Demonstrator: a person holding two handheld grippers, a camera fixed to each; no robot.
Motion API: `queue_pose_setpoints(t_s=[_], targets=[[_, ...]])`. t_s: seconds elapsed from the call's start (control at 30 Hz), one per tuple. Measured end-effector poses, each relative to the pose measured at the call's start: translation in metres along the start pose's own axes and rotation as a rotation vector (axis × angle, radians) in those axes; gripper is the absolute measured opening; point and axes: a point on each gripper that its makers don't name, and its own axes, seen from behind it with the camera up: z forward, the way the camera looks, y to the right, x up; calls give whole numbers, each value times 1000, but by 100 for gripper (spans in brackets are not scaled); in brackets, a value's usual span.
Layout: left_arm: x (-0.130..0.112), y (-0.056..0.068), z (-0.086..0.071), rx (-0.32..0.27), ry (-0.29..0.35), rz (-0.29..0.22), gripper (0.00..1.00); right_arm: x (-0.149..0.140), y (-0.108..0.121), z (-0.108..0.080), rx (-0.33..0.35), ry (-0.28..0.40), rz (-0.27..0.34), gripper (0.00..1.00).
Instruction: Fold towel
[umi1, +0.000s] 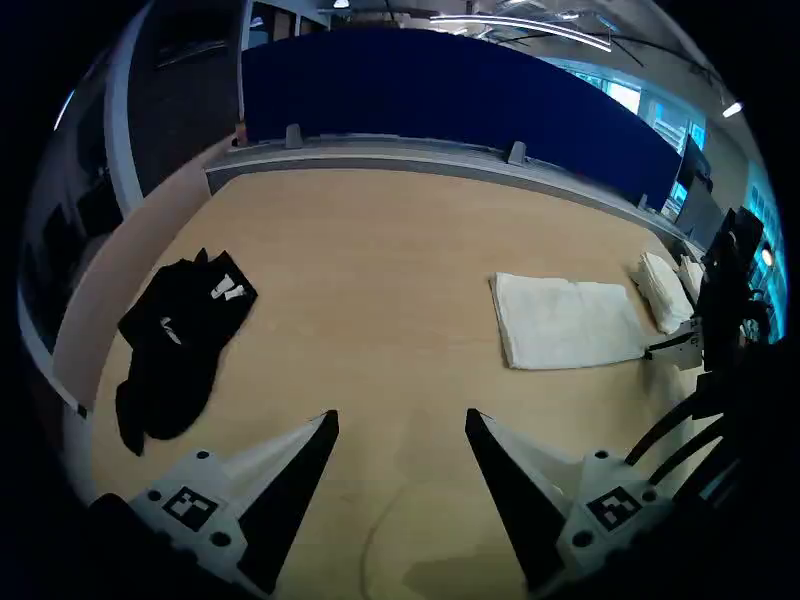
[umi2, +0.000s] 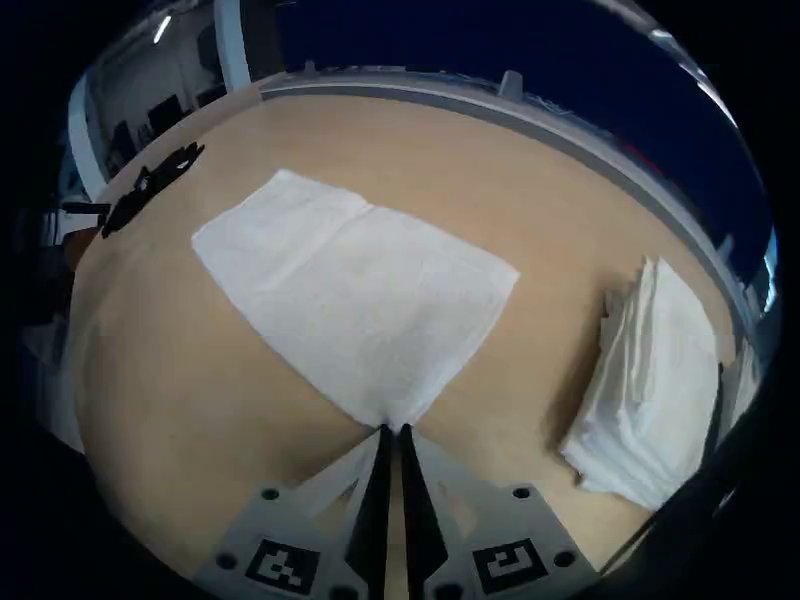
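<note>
Towel: white, spread flat in a single folded layer on the pale wooden surface, its near corner meeting the tips of the right tool. That tool's fingers are drawn together on the corner with only a thin slit between them. In the left gripper view the same towel lies to the right of centre.

A stack of folded white cloths sits just beside the towel on its right, apart from it, with a strip of bare wood between. A crumpled black garment lies well apart at the far left, close to that side's edge. Nothing rests on the towel itself.

The left tool hangs over bare wood with its fingers spread wide, holding nothing. A faint curved mark shows on the surface below it.

A grey rail runs along the back edge, with a dark blue partition rising behind it; ceiling lights and bright windows show beyond. A broad stretch of open wood lies between garment and towel, and between towel and back rail.
</note>
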Motion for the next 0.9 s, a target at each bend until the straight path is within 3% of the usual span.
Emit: queue_pose_setpoints(t_s=[0.4,0.7,0.9], targets=[[-3,-5,-4,3,-2,-7,94,20,-2,-16,-8,32,-7,5],[0,-6,-9,-5,6,-10,94,74,-7,-43,-11,95,-50,5],[2,-8,-11,-11,18,-17,94,110,-14,-50,-13,114,-108,5]])
